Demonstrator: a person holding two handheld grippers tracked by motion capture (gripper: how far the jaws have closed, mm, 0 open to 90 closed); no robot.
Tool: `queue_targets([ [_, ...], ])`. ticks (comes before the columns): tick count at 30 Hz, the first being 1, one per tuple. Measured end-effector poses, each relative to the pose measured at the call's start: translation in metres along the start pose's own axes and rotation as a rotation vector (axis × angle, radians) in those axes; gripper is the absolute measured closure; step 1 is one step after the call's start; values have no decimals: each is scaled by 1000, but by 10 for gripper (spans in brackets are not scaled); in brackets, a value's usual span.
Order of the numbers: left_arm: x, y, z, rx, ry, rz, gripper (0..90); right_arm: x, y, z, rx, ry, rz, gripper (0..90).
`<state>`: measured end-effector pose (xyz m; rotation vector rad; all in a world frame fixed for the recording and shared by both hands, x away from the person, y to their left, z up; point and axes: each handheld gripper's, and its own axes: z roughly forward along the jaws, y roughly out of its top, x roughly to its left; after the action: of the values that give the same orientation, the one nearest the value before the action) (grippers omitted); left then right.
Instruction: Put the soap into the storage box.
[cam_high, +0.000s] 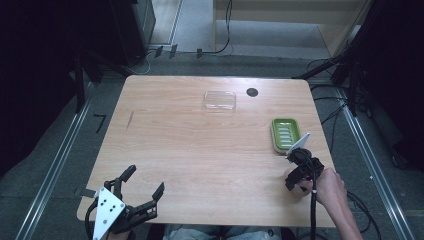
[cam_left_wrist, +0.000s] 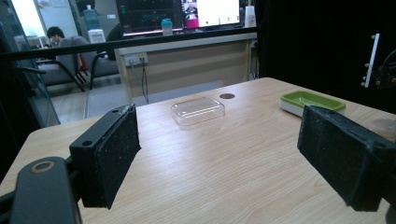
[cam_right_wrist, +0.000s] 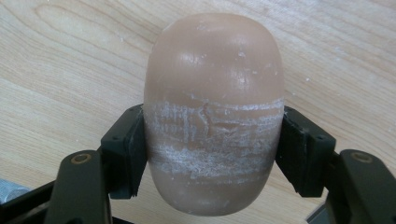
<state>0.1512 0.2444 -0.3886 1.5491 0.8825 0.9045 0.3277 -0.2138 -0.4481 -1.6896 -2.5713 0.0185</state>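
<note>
Right gripper view: tool (cam_right_wrist: 212, 154) clamping soap (cam_right_wrist: 213, 112)

Left gripper (cam_left_wrist: 219, 154) gapes wide over the table (cam_left_wrist: 224, 163), clear lid (cam_left_wrist: 198, 110) ahead.

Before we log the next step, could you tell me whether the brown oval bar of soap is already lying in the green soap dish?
No, the brown oval bar of soap is clamped between the right tongs above the wooden table.

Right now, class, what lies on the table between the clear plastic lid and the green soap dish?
Nothing: in the high view, bare wood separates the clear plastic lid from the green soap dish. The dark round hole sits behind that stretch.
</note>
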Motion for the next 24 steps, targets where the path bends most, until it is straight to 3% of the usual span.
queue_targets([
  [24,0,0,0,-2,1,0,136,-10,10,-14,-3,4,-5,337],
])
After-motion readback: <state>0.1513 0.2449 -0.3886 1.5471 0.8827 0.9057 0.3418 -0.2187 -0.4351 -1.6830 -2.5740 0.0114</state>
